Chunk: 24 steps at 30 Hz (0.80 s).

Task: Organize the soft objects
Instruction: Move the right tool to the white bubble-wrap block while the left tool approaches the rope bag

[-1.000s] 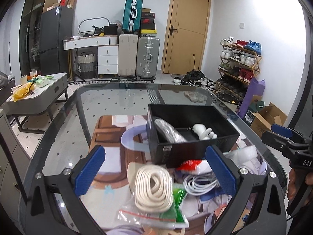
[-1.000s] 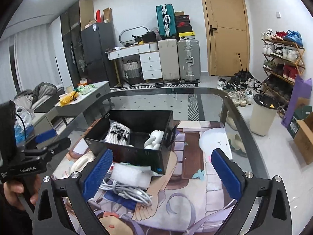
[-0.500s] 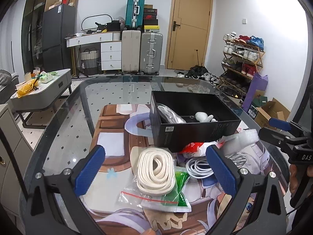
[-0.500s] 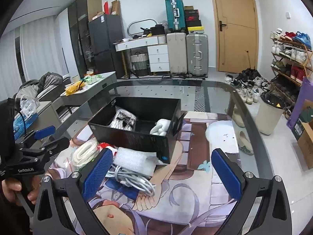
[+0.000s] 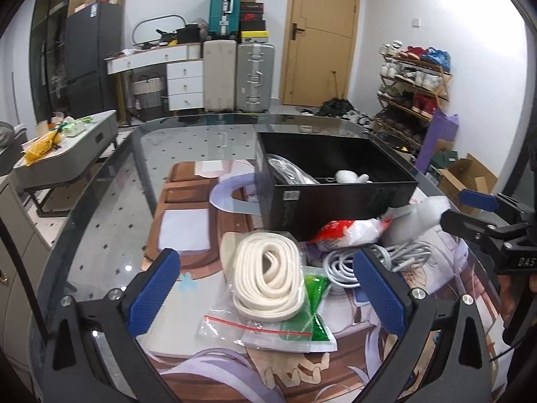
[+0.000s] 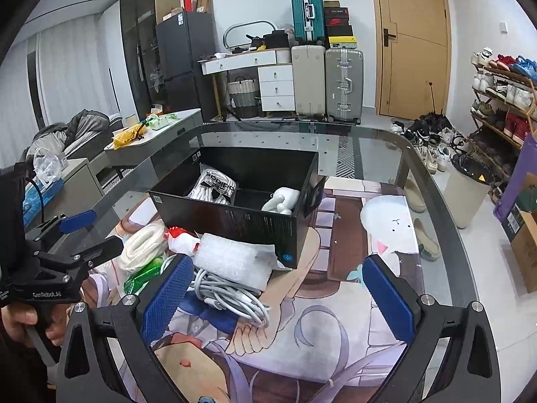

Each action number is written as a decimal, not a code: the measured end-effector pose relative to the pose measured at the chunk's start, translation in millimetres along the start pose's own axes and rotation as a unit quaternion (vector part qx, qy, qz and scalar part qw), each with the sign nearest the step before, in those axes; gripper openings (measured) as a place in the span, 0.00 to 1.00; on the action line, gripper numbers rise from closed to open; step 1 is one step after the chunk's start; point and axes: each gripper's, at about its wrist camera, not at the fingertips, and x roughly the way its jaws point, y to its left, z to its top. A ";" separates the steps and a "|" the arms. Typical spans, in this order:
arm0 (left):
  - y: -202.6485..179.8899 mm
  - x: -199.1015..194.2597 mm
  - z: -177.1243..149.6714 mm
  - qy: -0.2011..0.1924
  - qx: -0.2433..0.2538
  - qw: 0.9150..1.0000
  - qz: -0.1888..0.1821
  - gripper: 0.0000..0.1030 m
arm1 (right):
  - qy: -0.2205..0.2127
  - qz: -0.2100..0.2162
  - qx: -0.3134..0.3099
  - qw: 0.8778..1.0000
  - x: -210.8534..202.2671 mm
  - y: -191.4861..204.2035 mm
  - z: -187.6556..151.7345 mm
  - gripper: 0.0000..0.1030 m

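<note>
While both our tools hang spread wide and empty, the left tool (image 5: 265, 288) sits over the rope (image 5: 268, 277) just in front of the box (image 5: 335, 208), and the right tool (image 6: 275, 299) sits over the cable (image 6: 231, 297) beside the bubble wrap (image 6: 231, 258) against that box on the counter (image 6: 369, 141).

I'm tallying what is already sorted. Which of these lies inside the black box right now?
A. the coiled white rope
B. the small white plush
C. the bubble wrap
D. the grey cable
B: the white plush lies inside the black box, while the rope, cable and bubble wrap lie on the table outside it.
</note>
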 end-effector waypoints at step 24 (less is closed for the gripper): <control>5.3 25.7 -2.9 0.030 0.014 0.999 0.001 1.00 | 0.047 -0.004 0.036 0.998 45.4 6.1 -13.5 0.99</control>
